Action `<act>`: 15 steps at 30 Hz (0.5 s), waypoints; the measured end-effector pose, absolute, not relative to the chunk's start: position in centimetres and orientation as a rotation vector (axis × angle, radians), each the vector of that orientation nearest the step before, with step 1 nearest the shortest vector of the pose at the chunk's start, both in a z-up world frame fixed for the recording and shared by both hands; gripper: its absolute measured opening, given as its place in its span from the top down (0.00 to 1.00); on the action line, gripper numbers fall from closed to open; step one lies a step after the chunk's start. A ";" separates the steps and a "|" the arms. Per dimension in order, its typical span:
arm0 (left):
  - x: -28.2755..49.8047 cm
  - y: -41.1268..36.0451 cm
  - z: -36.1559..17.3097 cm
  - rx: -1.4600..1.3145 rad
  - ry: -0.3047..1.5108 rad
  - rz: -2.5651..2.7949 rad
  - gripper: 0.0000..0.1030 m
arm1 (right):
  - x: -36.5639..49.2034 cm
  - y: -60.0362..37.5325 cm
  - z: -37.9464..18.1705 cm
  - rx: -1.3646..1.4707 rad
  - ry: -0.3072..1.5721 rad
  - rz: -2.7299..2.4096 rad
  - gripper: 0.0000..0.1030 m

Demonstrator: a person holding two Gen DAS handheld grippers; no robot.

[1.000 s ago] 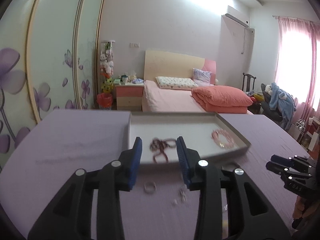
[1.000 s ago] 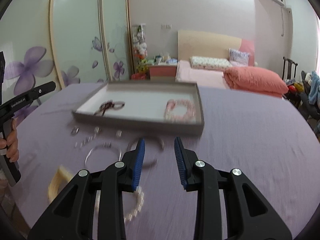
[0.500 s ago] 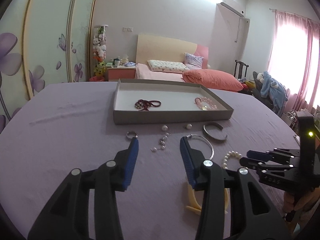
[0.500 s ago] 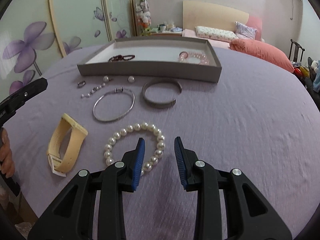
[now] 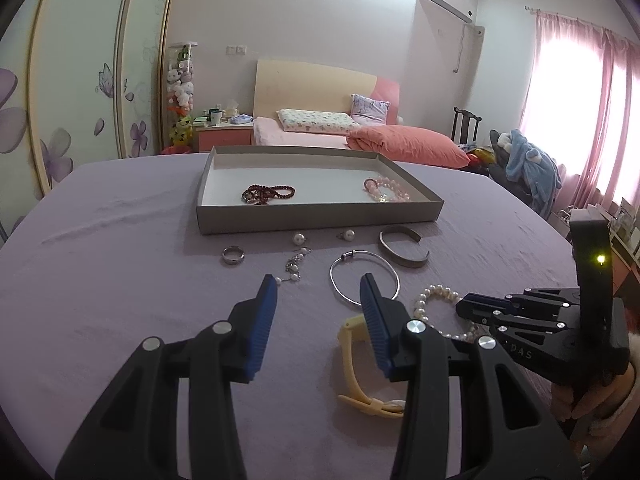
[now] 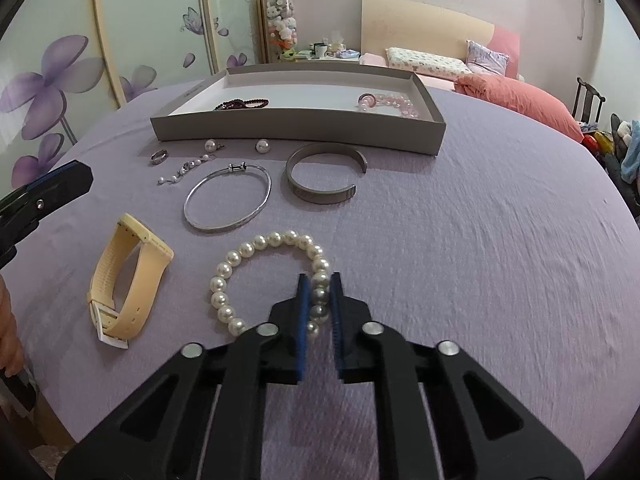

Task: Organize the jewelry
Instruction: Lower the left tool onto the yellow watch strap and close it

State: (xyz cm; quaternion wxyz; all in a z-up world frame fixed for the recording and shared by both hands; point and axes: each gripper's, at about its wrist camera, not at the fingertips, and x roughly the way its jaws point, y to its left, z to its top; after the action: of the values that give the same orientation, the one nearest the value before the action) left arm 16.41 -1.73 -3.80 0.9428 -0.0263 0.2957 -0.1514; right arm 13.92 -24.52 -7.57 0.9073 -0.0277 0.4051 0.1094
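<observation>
Purple-clothed table (image 6: pixel 460 240), tray (image 6: pixel 296 130), bracelets (image 6: pixel 228 200)

The tablecloth (image 6: pixel 460 240) is plain lilac. The tray (image 6: pixel 304 130) is grey outside and white inside. The pearl bracelet (image 6: pixel 248 252) is creamy white, the watch strap (image 6: pixel 120 280) pale yellow, the cuff bangle (image 6: pixel 320 194) dull silver.

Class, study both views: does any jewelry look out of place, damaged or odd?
Nothing is damaged. Most pieces lie outside the tray, on the purple cloth; the right tool is closed on the pearl bracelet.
</observation>
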 end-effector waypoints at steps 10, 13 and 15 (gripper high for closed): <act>15.8 -1.7 -4.0 -0.075 0.618 -0.316 0.58 | 10.7 -27.6 -7.6 0.004 0.804 0.202 0.90; 15.6 -1.8 -4.2 -0.086 0.631 -0.337 0.58 | 10.1 -28.3 -7.1 0.040 0.775 0.199 0.90; 15.4 -2.1 -4.4 -0.091 0.644 -0.353 0.58 | 9.9 -28.5 -6.6 0.052 0.757 0.202 0.90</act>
State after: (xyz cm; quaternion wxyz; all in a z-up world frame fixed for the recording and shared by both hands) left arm 15.40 -2.11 -4.42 0.9324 -0.0442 0.3146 -0.1726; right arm 9.86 -28.49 -6.59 0.9239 0.0253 0.3688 0.0986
